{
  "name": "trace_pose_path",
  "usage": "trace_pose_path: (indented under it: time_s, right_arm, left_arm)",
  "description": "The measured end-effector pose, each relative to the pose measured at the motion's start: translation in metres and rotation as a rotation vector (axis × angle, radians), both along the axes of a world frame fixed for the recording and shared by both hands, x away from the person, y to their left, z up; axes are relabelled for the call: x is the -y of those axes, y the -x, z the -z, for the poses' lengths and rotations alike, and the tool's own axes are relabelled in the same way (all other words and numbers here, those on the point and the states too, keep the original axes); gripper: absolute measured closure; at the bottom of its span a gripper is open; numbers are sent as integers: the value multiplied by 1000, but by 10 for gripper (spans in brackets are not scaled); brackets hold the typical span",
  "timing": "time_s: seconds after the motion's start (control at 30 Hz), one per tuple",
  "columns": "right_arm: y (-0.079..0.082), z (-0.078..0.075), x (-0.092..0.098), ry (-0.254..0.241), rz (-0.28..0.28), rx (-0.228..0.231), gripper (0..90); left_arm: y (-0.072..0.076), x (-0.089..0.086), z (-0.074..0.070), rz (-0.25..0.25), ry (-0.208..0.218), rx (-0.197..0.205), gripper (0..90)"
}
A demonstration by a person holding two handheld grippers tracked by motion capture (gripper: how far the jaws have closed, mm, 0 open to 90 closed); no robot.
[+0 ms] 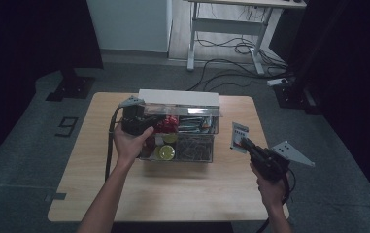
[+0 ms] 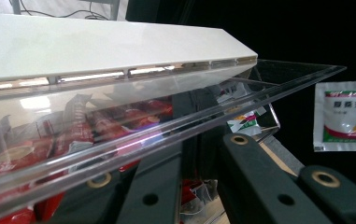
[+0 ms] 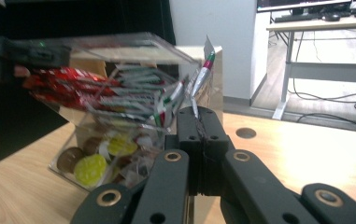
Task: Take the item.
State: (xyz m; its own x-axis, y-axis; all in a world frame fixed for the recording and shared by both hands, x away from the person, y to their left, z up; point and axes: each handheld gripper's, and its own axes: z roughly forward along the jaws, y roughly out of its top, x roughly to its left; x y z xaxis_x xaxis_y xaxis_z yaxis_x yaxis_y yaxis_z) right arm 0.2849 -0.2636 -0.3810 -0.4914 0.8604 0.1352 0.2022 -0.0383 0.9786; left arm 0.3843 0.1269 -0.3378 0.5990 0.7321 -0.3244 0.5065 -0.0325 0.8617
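My left gripper (image 1: pixel 146 125) sits at the left end of the clear organiser box (image 1: pixel 180 131), which stands toward the far middle of the worktop (image 1: pixel 173 194). Its jaws are closed on the edge of the box's clear hinged lid (image 2: pixel 175 121); in the left gripper view the lid's edge runs straight between them, with the white hinge strip (image 2: pixel 96 46) above it. Under the lid I see red sachets (image 2: pixel 73 135) in the left compartment. My right gripper (image 1: pixel 244 143) is off to the right of the box, clear of it, with its jaws pressed together on a small white sachet (image 1: pixel 238 137) with green and red print. In the right gripper view the sachet stands up edge-on from the closed jaw tips (image 3: pixel 202 70). That view also shows round yellow-topped pods (image 3: pixel 91 169) in the box's lower front compartment and striped stick packets (image 3: pixel 143 98) in the one above. The sachet hangs over the worktop, near the box's right end but apart from it.
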Motion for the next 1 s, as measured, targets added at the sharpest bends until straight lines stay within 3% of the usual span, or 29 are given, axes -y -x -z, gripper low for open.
trace_pose_path:
  time_s: [0.67, 1.0]
  right_arm:
    - [-4, 57, 20, -4, 30, -104, 892]
    - [-5, 67, 26, 3, 49, -129, 892]
  left_arm:
    - [2, -1, 1, -9, -13, -5, 881]
    - [3, -2, 2, -13, -13, -5, 880]
